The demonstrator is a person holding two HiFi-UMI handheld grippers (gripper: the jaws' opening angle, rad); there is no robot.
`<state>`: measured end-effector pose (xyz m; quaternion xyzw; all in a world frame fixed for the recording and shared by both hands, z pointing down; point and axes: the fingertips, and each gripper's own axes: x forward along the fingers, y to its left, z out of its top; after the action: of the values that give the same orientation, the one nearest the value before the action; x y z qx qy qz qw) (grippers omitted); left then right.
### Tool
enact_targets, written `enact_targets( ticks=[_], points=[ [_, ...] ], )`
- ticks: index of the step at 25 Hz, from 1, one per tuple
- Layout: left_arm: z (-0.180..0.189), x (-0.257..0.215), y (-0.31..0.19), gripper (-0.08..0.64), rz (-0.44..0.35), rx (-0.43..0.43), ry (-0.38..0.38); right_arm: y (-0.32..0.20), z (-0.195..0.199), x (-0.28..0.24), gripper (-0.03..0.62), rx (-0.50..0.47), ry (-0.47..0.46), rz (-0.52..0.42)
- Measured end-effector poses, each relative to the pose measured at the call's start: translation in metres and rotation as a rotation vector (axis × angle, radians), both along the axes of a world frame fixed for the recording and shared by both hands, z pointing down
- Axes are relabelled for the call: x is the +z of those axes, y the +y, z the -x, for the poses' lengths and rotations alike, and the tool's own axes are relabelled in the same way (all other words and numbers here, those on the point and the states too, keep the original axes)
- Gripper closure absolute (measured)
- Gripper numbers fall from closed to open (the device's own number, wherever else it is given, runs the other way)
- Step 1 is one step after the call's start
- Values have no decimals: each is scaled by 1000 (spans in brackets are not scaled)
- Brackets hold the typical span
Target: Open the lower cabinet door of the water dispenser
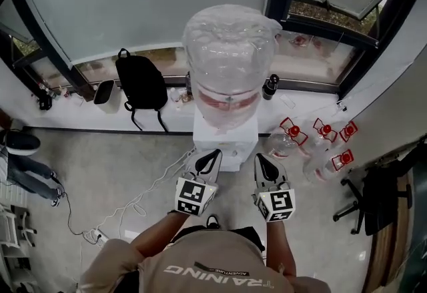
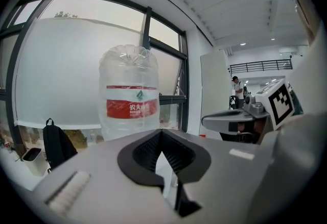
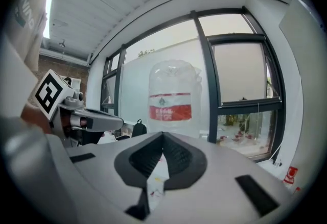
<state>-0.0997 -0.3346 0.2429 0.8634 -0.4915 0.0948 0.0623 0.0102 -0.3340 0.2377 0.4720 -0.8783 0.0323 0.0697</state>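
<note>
Both pairs of jaws are pressed together at the tips with nothing between them. The left gripper [image 2: 161, 135] and right gripper [image 3: 163, 137] are held side by side and apart, both pointing at the water dispenser [image 1: 225, 145], whose white body stands just beyond and between their tips. Its big clear bottle [image 2: 130, 93] rises ahead of and above the jaws. The lower cabinet door lies below the jaws, hidden from every view.
</note>
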Motion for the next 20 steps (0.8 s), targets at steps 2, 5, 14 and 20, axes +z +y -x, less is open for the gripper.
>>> enact_targets(
  ticks=[2, 5, 14, 20],
  points=[
    [2, -2, -7, 552, 4, 1, 8, -8, -2, -8, 581, -1, 34, -23],
    [1, -8, -15, 552, -5, -11, 26, -19, -6, -14, 581, -21, 70, -15],
    [-1, -26, -20, 552, -14, -91, 24, -32, -15, -33, 581, -40, -17, -45],
    [-9, -25, -9, 552, -20, -142, 24, -15, -20, -25, 581, -85, -2, -15]
  ],
)
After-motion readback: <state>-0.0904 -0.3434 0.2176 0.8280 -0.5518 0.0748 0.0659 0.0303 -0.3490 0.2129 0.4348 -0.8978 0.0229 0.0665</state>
